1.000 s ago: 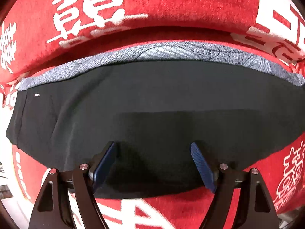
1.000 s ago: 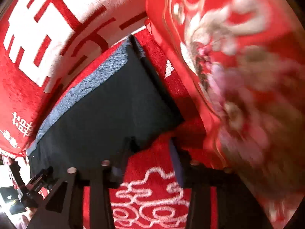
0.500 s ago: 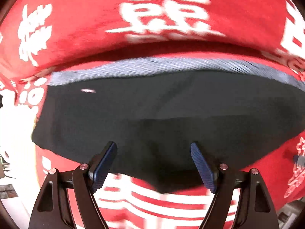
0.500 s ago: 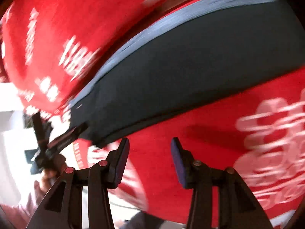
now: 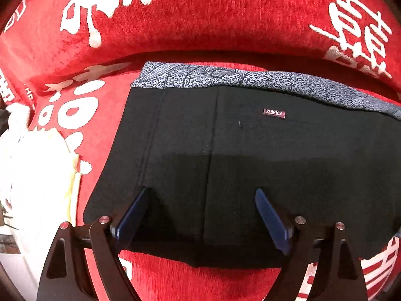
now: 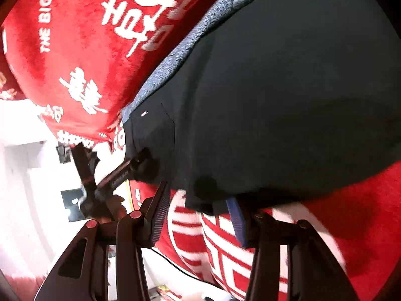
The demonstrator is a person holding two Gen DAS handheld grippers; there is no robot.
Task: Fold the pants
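Black pants (image 5: 250,165) with a grey patterned waistband (image 5: 250,80) and a small "FASHION" tag lie folded flat on a red blanket (image 5: 200,25). My left gripper (image 5: 200,215) is open, its blue pads (image 5: 132,215) spread over the pants' near edge, holding nothing. In the right wrist view the pants (image 6: 288,100) fill the upper right. My right gripper (image 6: 198,215) is open at the near hem, its right pad (image 6: 236,220) tucked under the cloth edge. The left gripper (image 6: 135,168) also shows there, touching the pants' left corner.
The red blanket with white characters (image 6: 75,37) covers the surface and rises as a fold behind the waistband. A white and pale yellow cloth (image 5: 37,175) lies at the left. A white wall and floor area (image 6: 30,200) shows beyond the blanket's edge.
The left view has shifted so the pants' left edge and tag sit near centre. The right gripper swung from the far right side round to the near hem. Both stayed open.
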